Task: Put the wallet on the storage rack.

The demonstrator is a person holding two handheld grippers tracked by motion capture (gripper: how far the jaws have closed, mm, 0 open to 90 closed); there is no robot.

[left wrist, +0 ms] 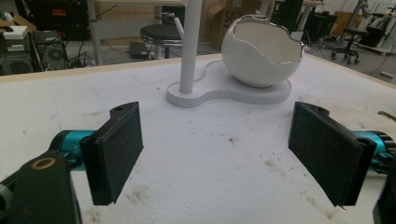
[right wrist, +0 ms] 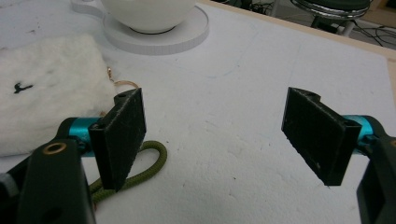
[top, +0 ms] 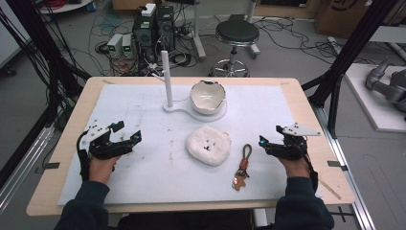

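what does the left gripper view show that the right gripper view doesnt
Left gripper view alone: the white post on the stand, the bowl's jagged rim, and a black stool beyond the table.

Right gripper view alone: the fluffy white pouch and the green cord loop beside it.

Both: the white bowl on its white base, the white mat, and open jaws with nothing between them, on the left gripper and the right gripper.

Hand-held gripper (right wrist: pixel 219 140) open (nothing between) beside green cord (right wrist: pixel 140 170).
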